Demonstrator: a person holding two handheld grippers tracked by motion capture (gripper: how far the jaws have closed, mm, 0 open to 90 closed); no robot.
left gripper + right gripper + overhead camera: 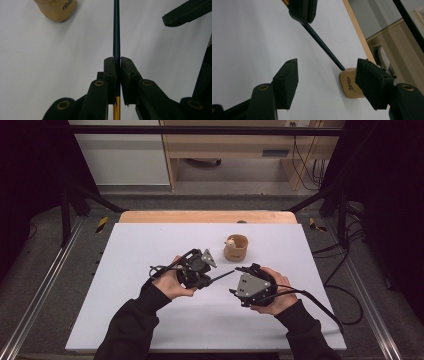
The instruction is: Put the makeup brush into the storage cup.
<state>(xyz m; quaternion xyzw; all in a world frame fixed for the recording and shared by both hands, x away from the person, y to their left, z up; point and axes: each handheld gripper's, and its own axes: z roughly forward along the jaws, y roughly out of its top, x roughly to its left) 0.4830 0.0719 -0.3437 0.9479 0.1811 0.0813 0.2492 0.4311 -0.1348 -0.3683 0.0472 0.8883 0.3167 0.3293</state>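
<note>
Round tan wooden cup holds a small pale item. Left tool clamps slim dark gold-ended pen; right tool stands wide, holding nothing.

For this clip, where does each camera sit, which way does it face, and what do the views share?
High view: fixed above the person's side, facing forward and down on the white table; forearms, left gripper, right gripper.
Left gripper view: rides the left gripper, looking along jaws shut on a dark pencil.
Right gripper view: rides the right gripper, looking between open jaws at the pencil.
Shared: pencil and tan cup appear in all three.
</note>
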